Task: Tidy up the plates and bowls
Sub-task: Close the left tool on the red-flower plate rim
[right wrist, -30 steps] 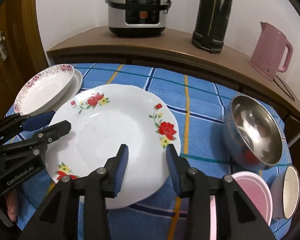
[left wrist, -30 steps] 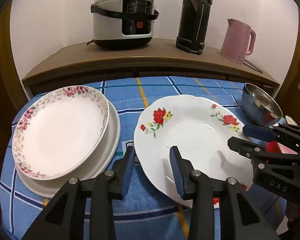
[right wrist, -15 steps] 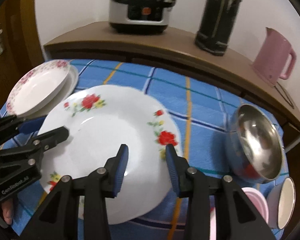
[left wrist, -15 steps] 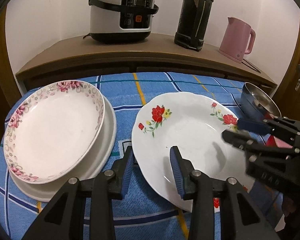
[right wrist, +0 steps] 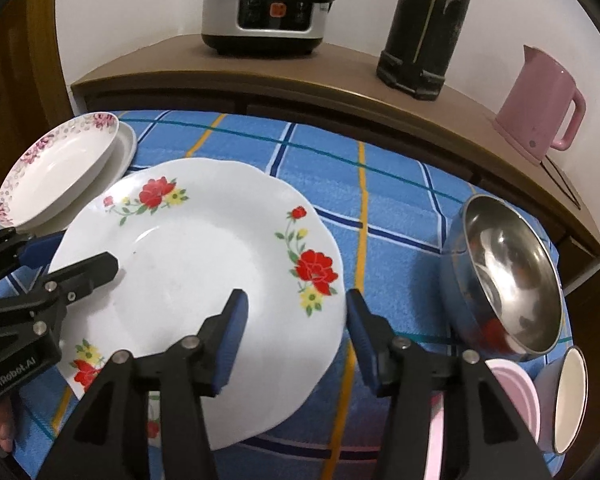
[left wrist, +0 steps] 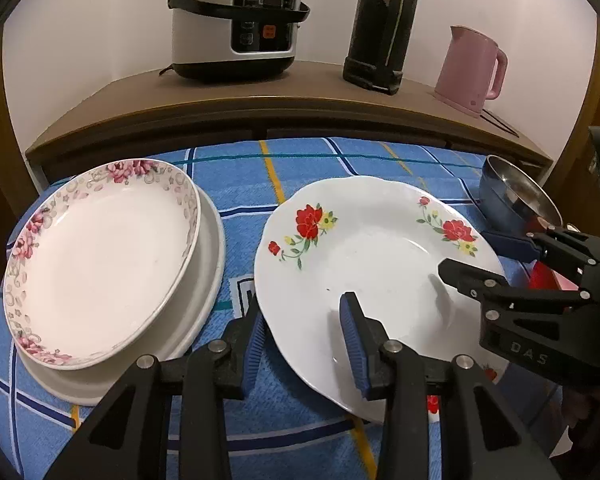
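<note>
- Surface (left wrist: 308,168) under a blue checked cloth carries everything; a rice cooker (left wrist: 236,20), a dark flask (left wrist: 384,24) and a pink kettle (left wrist: 472,68) stand on the wooden shelf behind.
- Red-flower plate (left wrist: 364,248) sits mid-cloth, face up, its near edge seemingly raised off the cloth. It is round, so no long axis; the big rose points to the far left in the left view.
- Pink-rimmed plate (left wrist: 96,264) is nested on a plain white plate (left wrist: 212,280), just left of the flower plate and slightly apart from it.
- Steel bowl (right wrist: 508,276) lies tilted to the right, with a pink bowl (right wrist: 512,384) and a white cup (right wrist: 568,396) near it.
- Left tool (left wrist: 302,344) is spread apart, straddling the flower plate's left rim, not clamped.
- Right tool (right wrist: 296,336) is also apart, straddling the right rim.
- Step, my read: a two-sided grasp of the flower plate is being set up.
- Next move likely calls for closing both tools on the rim, lifting level, then carrying it left onto the stack.
</note>
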`<action>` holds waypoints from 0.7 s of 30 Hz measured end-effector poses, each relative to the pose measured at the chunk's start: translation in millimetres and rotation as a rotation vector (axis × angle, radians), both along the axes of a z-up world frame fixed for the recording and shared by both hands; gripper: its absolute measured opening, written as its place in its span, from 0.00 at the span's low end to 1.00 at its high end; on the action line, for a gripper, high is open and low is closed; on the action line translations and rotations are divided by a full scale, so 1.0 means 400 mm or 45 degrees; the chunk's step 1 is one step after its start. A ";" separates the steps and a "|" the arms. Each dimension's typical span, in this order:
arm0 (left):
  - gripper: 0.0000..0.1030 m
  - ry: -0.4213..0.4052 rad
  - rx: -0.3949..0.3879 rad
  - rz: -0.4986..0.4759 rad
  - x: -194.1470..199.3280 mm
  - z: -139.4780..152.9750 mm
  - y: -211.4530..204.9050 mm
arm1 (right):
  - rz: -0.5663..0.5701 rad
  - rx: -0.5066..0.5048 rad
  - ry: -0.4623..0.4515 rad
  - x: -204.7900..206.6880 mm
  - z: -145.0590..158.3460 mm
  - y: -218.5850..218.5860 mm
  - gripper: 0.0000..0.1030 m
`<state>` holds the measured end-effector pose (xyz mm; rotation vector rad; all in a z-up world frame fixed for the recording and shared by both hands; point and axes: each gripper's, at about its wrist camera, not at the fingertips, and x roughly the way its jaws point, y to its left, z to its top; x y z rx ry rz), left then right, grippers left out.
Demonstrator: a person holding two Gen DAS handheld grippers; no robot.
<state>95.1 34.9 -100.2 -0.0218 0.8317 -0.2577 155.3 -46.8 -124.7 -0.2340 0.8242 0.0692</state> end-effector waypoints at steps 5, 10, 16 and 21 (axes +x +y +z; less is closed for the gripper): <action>0.38 -0.028 -0.017 0.031 -0.008 0.006 0.014 | -0.002 0.142 -0.018 -0.002 0.009 -0.024 0.40; 0.38 -0.060 -0.037 0.072 -0.016 0.015 0.029 | 0.010 0.191 -0.065 -0.012 0.020 -0.029 0.30; 0.38 -0.107 -0.058 0.102 -0.028 0.027 0.044 | 0.032 0.218 -0.073 -0.017 0.025 -0.022 0.30; 0.38 -0.157 -0.064 0.139 -0.041 0.039 0.054 | 0.050 0.232 -0.092 -0.025 0.040 -0.015 0.30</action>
